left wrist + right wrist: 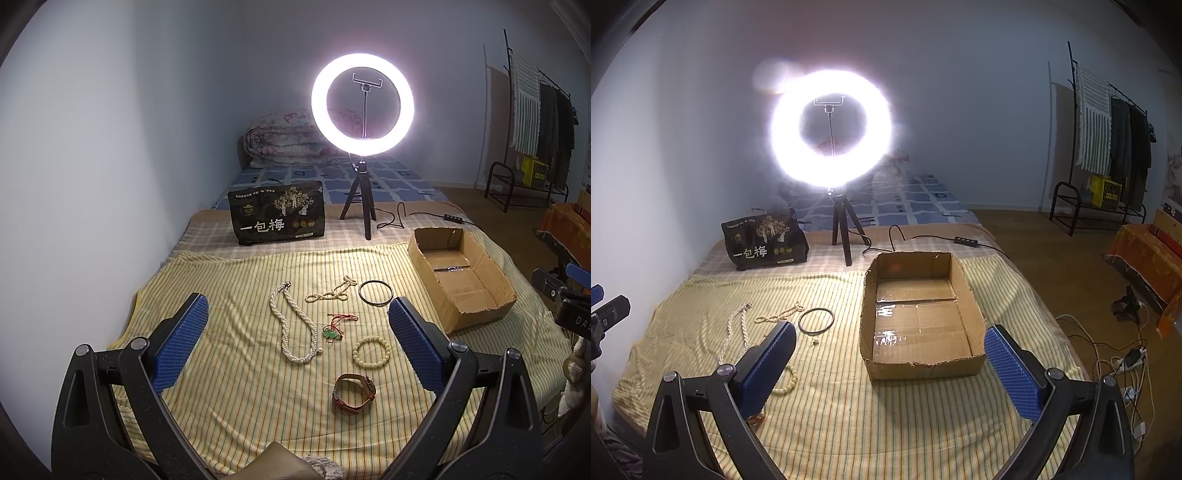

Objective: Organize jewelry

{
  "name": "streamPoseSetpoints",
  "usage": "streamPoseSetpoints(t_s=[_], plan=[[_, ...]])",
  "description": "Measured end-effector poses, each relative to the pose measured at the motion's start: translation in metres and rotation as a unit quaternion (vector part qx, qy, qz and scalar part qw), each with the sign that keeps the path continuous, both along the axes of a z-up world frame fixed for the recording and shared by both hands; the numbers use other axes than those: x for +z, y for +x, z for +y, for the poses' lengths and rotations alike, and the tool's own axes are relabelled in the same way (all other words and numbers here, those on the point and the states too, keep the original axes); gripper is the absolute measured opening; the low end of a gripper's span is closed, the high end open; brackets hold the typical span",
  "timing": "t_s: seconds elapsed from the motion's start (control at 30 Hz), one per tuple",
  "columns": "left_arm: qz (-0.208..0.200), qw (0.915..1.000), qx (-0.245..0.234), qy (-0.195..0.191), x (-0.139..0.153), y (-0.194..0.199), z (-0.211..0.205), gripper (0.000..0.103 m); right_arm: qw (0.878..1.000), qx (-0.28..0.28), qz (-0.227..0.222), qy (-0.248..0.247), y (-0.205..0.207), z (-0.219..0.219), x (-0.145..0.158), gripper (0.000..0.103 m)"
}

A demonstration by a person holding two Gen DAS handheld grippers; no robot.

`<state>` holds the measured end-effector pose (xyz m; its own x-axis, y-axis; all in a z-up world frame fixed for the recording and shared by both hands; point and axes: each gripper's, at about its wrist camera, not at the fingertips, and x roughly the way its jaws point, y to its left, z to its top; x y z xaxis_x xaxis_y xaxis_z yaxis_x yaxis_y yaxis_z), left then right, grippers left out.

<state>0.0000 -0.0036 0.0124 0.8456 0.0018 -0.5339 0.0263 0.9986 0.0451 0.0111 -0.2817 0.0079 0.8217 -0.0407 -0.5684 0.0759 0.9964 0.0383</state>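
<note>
Between my left gripper's spread blue fingers lies the jewelry, none of it touched, all on a yellow striped cloth. Nearest to me is a brown leather watch. Just beyond it sits a pale bead bracelet, and to its left a small green pendant on a red cord. Left of that, a twisted pearl necklace runs in a long loop. Farther back lie a smaller pearl strand and, just right of it, a thin dark bangle — apart from each other.

My right gripper is also wide open and holds nothing. It hovers in front of a shallow cardboard box, which sits on the cloth to the right of the jewelry with its open top up; I see only tape and bare cardboard inside. From this side, the gripper's left finger hides part of the bracelet, and the bangle, the strand and the necklace show beyond it.

Behind the cloth, on a checked blanket, stands a lit ring light on a small black tripod, its cable trailing right. Left of the tripod stands a black bag with gold print. A folded quilt lies at the far end of the bed — against the wall. Across the floor to the right stands a clothes rack.
</note>
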Motion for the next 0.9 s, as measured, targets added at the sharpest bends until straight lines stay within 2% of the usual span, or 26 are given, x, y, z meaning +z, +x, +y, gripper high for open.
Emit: streamPoseSetpoints(t_s=[0.9], plan=[[-0.001,1.0000,0.000,0.000,0.0002,-0.0013,0.0000,0.100,1.000,0.010,0.010,0.011,0.0044,0.0035,-0.0056,0.103]])
